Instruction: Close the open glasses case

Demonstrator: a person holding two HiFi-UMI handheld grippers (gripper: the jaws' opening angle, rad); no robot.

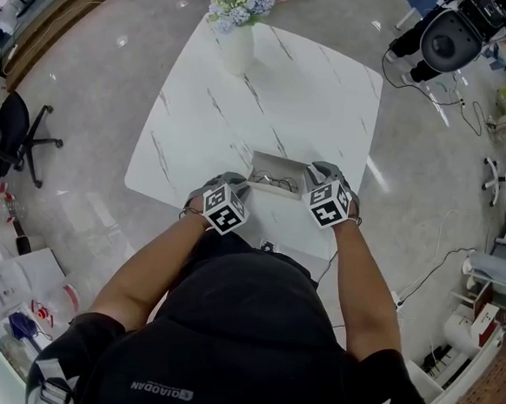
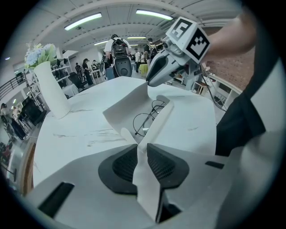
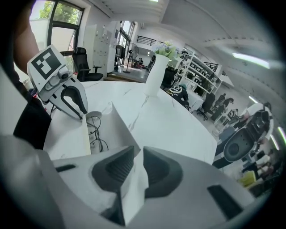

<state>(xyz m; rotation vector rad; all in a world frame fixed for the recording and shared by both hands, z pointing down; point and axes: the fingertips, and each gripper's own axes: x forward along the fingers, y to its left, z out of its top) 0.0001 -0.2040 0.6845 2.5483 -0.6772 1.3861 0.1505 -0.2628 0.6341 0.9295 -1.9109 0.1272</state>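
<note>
- The white marble-patterned desk (image 1: 270, 94) fills the middle of the head view, and one corner of it points away from the person.
- The person (image 1: 250, 345) wears a black top and reaches both bare forearms forward over the near edge of the desk.
- A white vase (image 1: 237, 43) of pale blue and white flowers stands upright near the far corner of the desk, well apart from everything else.
- The glasses case (image 1: 277, 174) is white and lies open close to the near edge of the desk, directly between the two tools. One long wall stands up on its far side, and a lower wall runs along the side nearer the person.
- The left hand-held gripper (image 2: 142, 154) is at the left end of the case. Its jaws are clamped on a thin white flap of that end, which is pinched between the dark ribbed pads.
- The right hand-held gripper (image 3: 135, 165) is at the opposite end of the case. Its jaws are likewise closed on a white flap of the case.
- Each tool faces the other across the case, with its marker cube uppermost.
- A pair of thin, dark wire-framed glasses (image 2: 146, 118) lies inside the case between the two long walls.
</note>
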